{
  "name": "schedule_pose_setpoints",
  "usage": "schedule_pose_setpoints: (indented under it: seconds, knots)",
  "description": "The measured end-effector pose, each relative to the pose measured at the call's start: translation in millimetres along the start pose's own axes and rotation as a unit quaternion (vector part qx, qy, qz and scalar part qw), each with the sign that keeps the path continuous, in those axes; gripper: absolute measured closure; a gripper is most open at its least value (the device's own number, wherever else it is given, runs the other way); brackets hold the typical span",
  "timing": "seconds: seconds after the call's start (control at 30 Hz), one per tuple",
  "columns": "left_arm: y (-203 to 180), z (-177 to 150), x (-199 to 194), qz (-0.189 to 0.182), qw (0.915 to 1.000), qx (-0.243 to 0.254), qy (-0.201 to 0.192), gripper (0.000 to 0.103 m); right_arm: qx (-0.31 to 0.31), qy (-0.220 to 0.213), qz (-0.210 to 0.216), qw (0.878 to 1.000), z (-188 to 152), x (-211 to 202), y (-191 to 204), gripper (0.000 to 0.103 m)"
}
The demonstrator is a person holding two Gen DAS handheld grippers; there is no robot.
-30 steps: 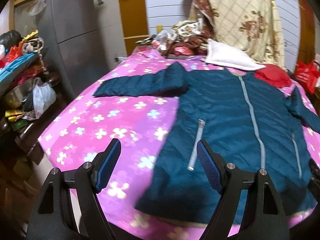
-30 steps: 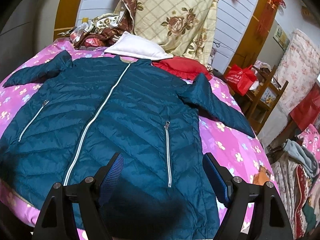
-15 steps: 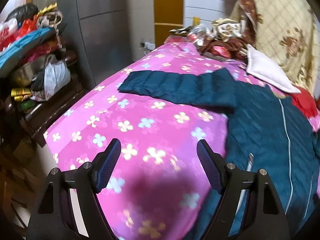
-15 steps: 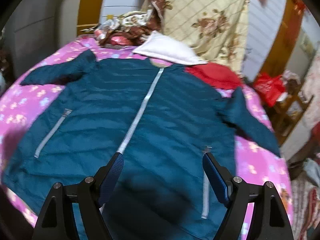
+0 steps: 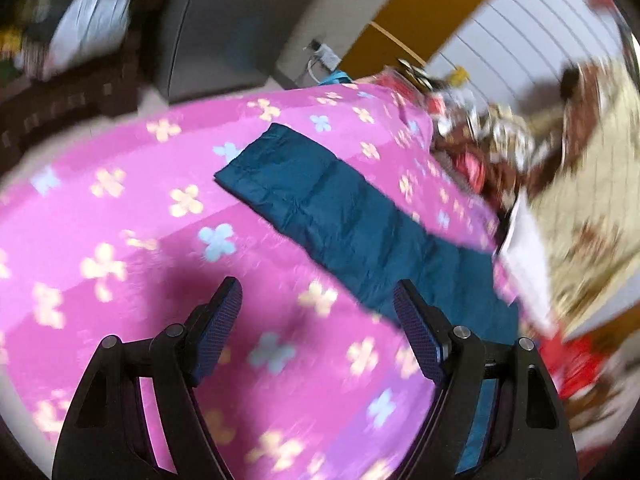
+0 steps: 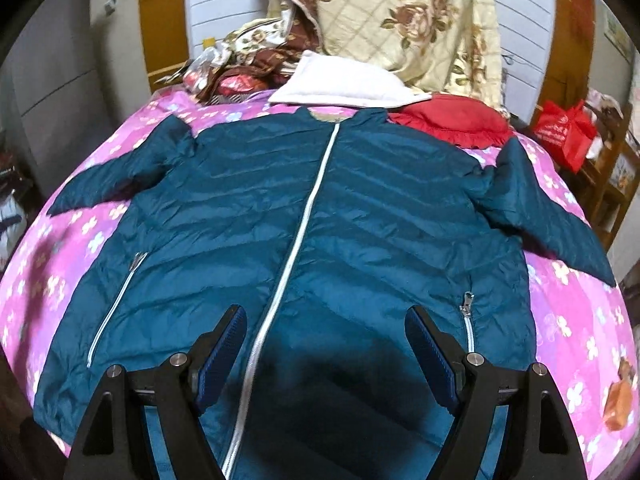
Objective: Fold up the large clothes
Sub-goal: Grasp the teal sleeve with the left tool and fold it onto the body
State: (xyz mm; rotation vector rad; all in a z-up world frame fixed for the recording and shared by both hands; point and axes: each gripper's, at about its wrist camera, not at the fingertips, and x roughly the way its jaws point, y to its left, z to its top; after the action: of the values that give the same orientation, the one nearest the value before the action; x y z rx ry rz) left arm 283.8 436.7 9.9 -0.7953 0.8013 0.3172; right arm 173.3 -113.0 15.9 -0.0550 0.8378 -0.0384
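A teal quilted jacket lies flat and zipped on a pink flowered bedspread, collar toward the pillows, both sleeves spread out. My right gripper hovers open over the jacket's lower front, its fingers either side of the white centre zip, nothing between them. In the blurred, tilted left wrist view the jacket's left sleeve runs across the bedspread. My left gripper stands open above bare bedspread, just short of the sleeve, its right finger close to the sleeve's near edge.
A white pillow, a red cushion and a heap of patterned quilts crowd the bed's head. A red bag sits on a wooden rack to the right. Grey cupboards and a cluttered shelf stand left of the bed.
My left gripper swung left off the jacket body and rolled, now over bedspread beside the left sleeve. My right gripper shifted left from the right pocket zip to straddle the centre zip.
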Motion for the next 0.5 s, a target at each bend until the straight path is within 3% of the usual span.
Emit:
schedule_pose_setpoints:
  seconds: [0.37,0.5]
  knots:
    - [17,32,81,-0.077,0.994,-0.056,0.054,0.024,0.019,-0.003,-0.018,1.0,1,20,-19,0.024]
    - [27,40,103,-0.076,0.9925,-0.077,0.057,0.025,0.013,-0.002,-0.027,1.0,-1,24,-19,0.024]
